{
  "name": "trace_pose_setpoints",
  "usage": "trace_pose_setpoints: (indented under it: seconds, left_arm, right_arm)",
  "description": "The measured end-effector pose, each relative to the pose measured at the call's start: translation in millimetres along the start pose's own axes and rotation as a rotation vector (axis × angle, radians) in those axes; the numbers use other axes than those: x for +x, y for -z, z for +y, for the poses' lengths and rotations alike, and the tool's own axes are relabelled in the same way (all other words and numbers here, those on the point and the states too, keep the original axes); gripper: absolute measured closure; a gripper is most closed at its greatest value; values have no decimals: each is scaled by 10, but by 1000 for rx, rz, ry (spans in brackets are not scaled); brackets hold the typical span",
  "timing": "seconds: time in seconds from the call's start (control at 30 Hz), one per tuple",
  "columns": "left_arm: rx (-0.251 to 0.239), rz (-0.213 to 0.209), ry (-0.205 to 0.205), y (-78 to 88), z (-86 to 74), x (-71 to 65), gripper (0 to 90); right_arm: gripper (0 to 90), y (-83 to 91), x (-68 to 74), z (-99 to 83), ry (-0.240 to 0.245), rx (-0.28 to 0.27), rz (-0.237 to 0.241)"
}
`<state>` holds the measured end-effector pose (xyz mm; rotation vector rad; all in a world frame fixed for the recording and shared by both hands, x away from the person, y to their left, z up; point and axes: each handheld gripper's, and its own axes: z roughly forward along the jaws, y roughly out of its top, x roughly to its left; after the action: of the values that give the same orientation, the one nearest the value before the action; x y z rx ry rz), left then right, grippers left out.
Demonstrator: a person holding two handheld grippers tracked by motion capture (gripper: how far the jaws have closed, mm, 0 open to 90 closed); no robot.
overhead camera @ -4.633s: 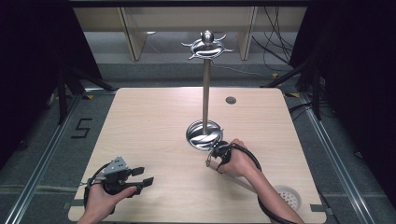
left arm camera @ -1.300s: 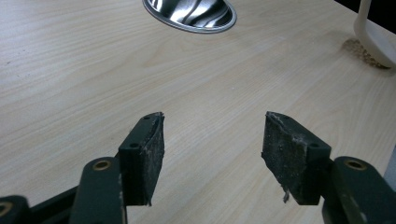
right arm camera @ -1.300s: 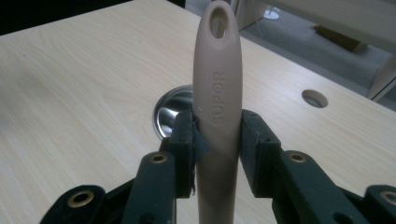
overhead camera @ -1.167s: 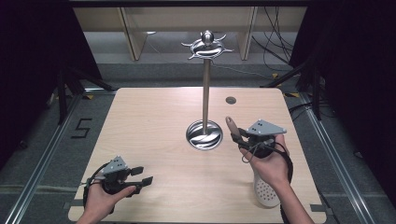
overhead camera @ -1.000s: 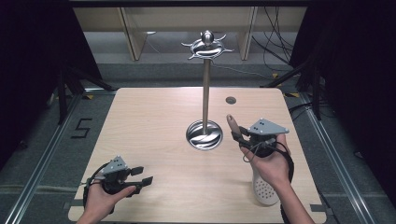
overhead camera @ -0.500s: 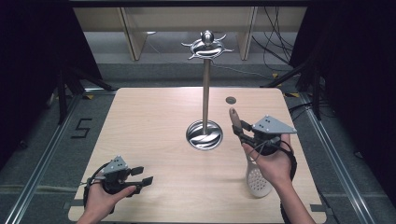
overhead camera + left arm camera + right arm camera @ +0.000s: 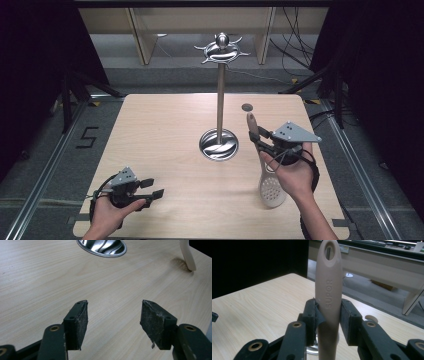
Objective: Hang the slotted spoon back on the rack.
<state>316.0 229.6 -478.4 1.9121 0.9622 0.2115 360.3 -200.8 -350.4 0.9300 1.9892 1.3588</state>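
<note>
Right gripper (image 7: 256,141) clamping skimmer (image 7: 271,189) handle, near table (image 7: 150,130) right edge

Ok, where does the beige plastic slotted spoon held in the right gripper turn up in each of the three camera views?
High view: the beige plastic slotted spoon is right of centre, clamped by the right gripper, perforated head low, handle pointing up.
Left gripper view: its pale curved edge sits at the top right corner.
Right gripper view: its handle stands upright at centre between the pads.
Shared landmark: the shiny round metal stand base.
</note>
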Motion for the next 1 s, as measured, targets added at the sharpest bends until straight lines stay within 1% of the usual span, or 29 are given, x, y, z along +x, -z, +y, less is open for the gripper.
trace_pose_setpoints:
  seconds: [0.1,0.13,0.17,0.2,0.23,0.27,0.3,0.37,0.47,0.5,0.57,0.67,0.7,0.87,0.93,0.97,1.0]
  left_arm:
    - [-2,1,1,1,0,0,381]
    - [-2,1,1,1,0,1,381]
    - [-2,1,1,1,0,0,382]
    - [-2,1,1,1,1,1,381]
    - [-2,1,1,2,1,0,381]
    - [-2,1,1,2,1,0,382]
    - [-2,3,1,3,2,-1,381]
    - [-5,-2,0,3,-1,5,381]
    - [-7,0,0,6,-1,4,381]
    - [-8,2,-1,8,-1,5,381]
    - [-8,2,-1,8,0,5,381]
    - [-10,3,0,6,-1,5,381]
    - [-9,1,-1,7,1,6,381]
    - [-2,4,0,14,4,7,381]
    - [-5,4,-1,16,5,7,381]
    - [-5,4,-2,17,6,7,381]
    - [-5,4,-2,17,6,7,381]
  right_arm:
    - [690,-1,5,5,-6,-14,-3]
    - [690,3,-3,9,6,-18,-3]
    - [690,-5,3,9,-5,-27,7]
    - [690,3,1,15,-5,-26,9]
    - [690,10,1,17,-5,-28,-1]
    - [690,17,-6,23,-4,-37,6]
    - [690,22,-3,26,-14,-35,6]
    - [690,28,-12,39,-20,-60,10]
    - [690,46,-15,51,-31,-69,2]
    - [690,47,-15,62,-29,-86,2]
    - [690,51,-17,71,-26,-94,11]
    - [690,56,-12,75,-31,-95,10]
    - [690,55,-6,76,-50,-98,17]
    - [690,55,-24,86,-35,-122,5]
    - [690,55,-4,94,-61,-120,18]
    - [690,60,-8,101,-45,-130,2]
    - [690,60,-8,101,-45,-130,2]
